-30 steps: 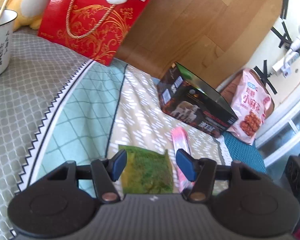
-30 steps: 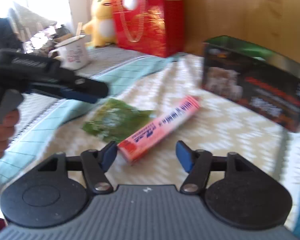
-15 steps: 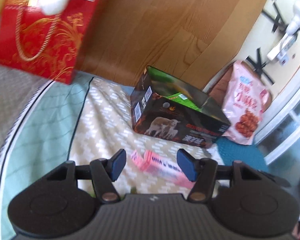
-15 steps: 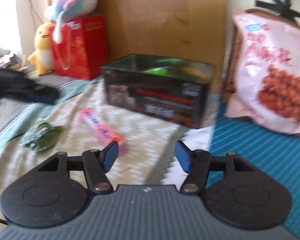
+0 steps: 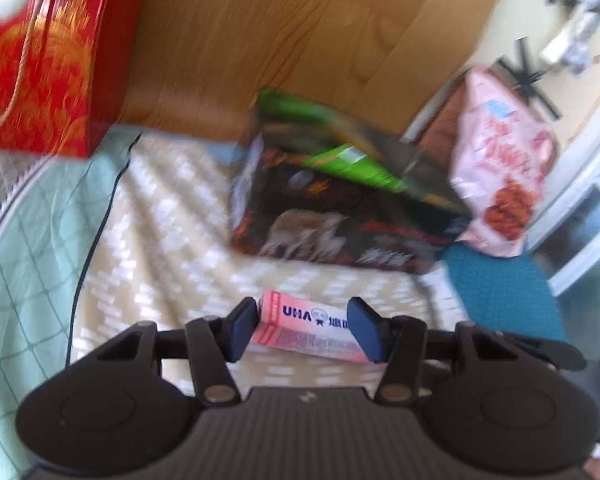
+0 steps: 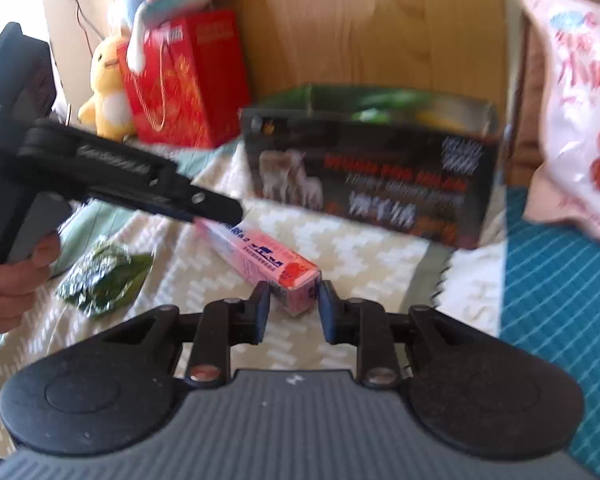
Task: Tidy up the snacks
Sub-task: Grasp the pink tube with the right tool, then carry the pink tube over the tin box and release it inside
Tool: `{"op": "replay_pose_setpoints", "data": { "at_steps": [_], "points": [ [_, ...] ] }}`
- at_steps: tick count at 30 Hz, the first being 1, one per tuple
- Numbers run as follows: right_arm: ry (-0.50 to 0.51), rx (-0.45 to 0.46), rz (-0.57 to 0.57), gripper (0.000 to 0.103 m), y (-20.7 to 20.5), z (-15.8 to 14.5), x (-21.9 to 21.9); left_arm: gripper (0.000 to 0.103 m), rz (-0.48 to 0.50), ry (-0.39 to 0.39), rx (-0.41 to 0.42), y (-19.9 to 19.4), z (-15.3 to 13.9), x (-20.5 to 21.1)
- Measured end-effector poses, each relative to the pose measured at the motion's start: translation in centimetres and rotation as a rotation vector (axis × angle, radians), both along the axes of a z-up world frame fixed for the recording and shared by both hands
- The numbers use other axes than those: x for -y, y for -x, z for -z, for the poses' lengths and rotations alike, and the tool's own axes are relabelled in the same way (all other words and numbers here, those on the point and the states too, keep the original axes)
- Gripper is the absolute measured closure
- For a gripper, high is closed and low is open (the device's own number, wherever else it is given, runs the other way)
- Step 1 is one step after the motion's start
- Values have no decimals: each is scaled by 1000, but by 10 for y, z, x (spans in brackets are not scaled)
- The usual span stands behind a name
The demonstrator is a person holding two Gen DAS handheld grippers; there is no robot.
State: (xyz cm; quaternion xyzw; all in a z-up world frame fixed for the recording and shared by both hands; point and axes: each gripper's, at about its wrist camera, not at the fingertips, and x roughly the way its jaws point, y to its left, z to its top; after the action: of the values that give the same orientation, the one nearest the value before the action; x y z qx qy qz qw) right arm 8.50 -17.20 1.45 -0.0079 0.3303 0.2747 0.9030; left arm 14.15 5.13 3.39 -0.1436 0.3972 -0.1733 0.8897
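Observation:
A long pink snack box [image 5: 306, 330] [image 6: 268, 258] lies on the beige patterned cloth in front of a black open-top box [image 5: 340, 216] [image 6: 372, 176] that holds green packets. My left gripper [image 5: 304, 326] is open, its pads on either side of the pink box's far end. My right gripper [image 6: 291, 306] has its pads closed in around the near end of the pink box; contact is unclear. The left gripper also shows in the right wrist view [image 6: 204, 204], over the box. A green packet [image 6: 104, 278] lies on the cloth to the left.
A large pink snack bag [image 5: 500, 176] [image 6: 580, 92] leans at the right over a teal mat [image 6: 560, 300]. A red gift bag [image 5: 36, 60] [image 6: 184, 80], plush toys [image 6: 108, 88] and a wooden board [image 5: 300, 32] stand behind.
Both grippers moved in on the pink box, one at each end. The right jaws have narrowed around its near end. The left gripper left the green packet behind.

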Motion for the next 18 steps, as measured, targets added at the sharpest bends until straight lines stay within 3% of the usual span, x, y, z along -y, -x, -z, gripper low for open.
{"op": "replay_pose_setpoints", "data": {
  "at_steps": [4, 9, 18],
  "points": [
    [-33, 116, 15, 74, -2, -28, 13, 53, 5, 20, 108, 5, -35, 5],
    [-42, 254, 74, 74, -30, -61, 21, 53, -8, 15, 169, -29, -58, 19],
    [21, 216, 124, 72, -102, -43, 3, 49, -119, -9, 100, -94, -42, 23]
  ]
}}
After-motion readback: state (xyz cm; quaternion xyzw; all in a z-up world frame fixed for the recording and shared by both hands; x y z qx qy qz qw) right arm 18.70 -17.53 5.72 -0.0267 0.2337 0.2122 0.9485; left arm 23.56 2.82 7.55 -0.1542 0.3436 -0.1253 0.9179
